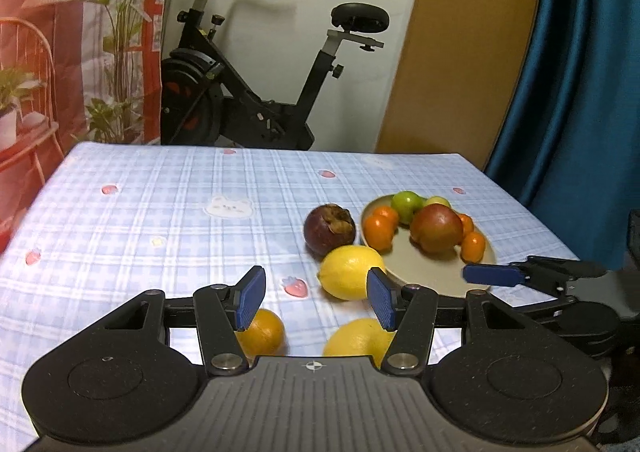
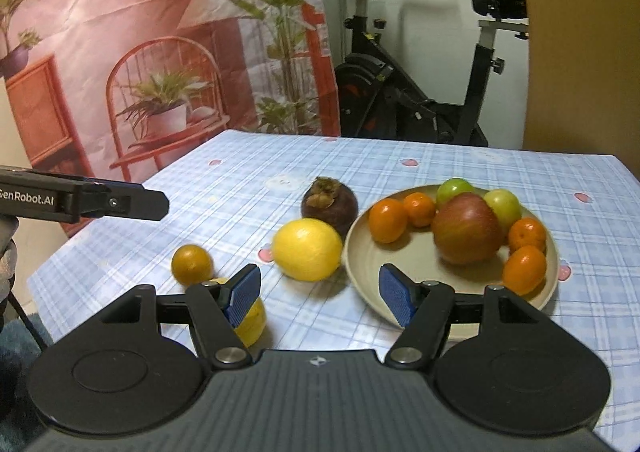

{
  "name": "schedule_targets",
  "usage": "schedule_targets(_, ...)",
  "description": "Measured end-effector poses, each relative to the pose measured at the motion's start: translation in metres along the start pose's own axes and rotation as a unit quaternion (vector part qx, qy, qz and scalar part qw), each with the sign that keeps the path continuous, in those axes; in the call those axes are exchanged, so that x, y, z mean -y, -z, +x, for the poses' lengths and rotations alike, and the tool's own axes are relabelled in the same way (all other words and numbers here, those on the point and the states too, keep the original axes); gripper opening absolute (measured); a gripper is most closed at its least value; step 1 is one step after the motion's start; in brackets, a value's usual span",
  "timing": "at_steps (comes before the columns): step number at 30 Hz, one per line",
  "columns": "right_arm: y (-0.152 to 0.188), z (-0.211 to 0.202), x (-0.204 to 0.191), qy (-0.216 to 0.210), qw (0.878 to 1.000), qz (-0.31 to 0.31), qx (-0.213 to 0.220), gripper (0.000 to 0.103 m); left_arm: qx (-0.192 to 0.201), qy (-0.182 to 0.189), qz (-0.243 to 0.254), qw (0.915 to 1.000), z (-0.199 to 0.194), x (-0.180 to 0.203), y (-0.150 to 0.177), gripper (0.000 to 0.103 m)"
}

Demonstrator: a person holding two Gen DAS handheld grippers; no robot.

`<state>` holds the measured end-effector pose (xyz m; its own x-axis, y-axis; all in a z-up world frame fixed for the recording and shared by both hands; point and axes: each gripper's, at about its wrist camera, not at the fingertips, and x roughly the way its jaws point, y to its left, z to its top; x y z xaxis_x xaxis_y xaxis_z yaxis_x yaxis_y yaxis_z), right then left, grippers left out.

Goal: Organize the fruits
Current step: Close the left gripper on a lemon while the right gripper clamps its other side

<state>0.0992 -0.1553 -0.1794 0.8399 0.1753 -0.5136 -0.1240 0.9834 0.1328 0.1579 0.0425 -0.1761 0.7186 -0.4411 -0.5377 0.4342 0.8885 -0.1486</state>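
Note:
A beige plate [image 1: 432, 272] [image 2: 400, 276] holds a red apple [image 1: 437, 228] [image 2: 466, 228], green fruits [image 1: 406, 203] and several small oranges [image 2: 387, 220]. Beside it on the cloth lie a dark mangosteen [image 1: 329, 228] [image 2: 330, 203], a lemon [image 1: 350, 272] [image 2: 307, 249], a second lemon [image 1: 358, 338] [image 2: 250, 318] and an orange [image 1: 262, 332] [image 2: 192, 264]. My left gripper [image 1: 316, 298] is open and empty above the near fruits. My right gripper [image 2: 320, 298] is open and empty at the plate's near edge; it also shows in the left wrist view [image 1: 492, 275].
The table has a blue checked cloth [image 1: 160, 211] [image 2: 248, 187]. An exercise bike [image 1: 248, 91] stands behind the far edge. A printed backdrop [image 2: 120, 51] hangs at the left, a blue curtain [image 1: 580, 71] at the right.

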Motion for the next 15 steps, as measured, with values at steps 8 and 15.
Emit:
schedule_targets(8,0.008,0.008,-0.018,-0.038,0.999,-0.034,-0.010,0.068,-0.019,-0.005,-0.039,0.9991,0.005,-0.001,0.014,0.059)
schedule_targets(15,0.020,0.031,-0.041,-0.076,0.991,-0.109,-0.032,0.068,-0.032,0.010,-0.085,0.9958,0.013,-0.001,0.026,0.070)
